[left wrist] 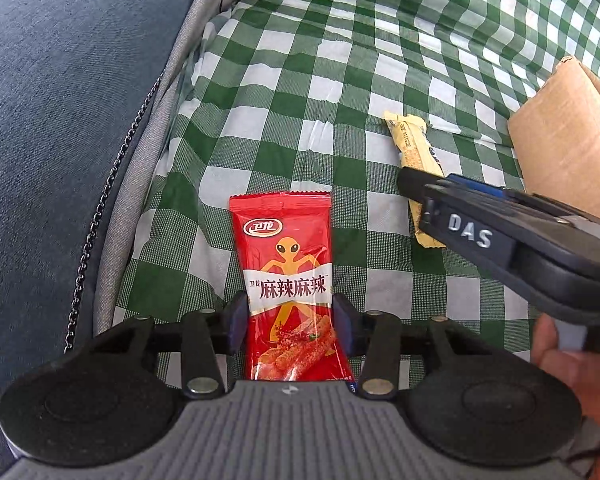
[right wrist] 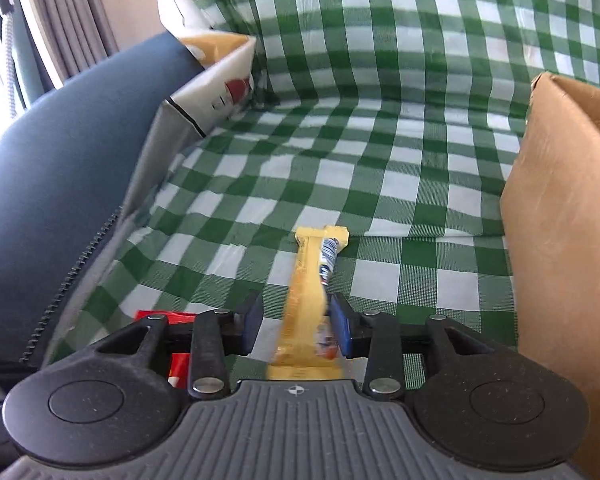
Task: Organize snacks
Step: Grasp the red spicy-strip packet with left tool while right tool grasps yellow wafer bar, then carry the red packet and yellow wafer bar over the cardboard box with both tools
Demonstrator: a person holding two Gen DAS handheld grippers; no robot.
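A red spicy-snack packet (left wrist: 290,288) with an orange alien figure lies on the green checked cloth (left wrist: 340,80). My left gripper (left wrist: 290,322) has its blue pads against both sides of the packet's lower half, shut on it. A yellow snack bar (left wrist: 414,156) lies to the right; my right gripper (left wrist: 440,200) reaches over it. In the right wrist view the yellow bar (right wrist: 308,300) stands between my right gripper's (right wrist: 298,326) pads; the right pad touches it and a small gap shows on the left. A corner of the red packet (right wrist: 168,318) shows at lower left.
A brown cardboard box (right wrist: 560,240) stands at the right, also in the left wrist view (left wrist: 568,140). A blue sofa arm (left wrist: 60,120) with a zipper runs along the left. A printed cushion (right wrist: 216,84) sits in the back corner.
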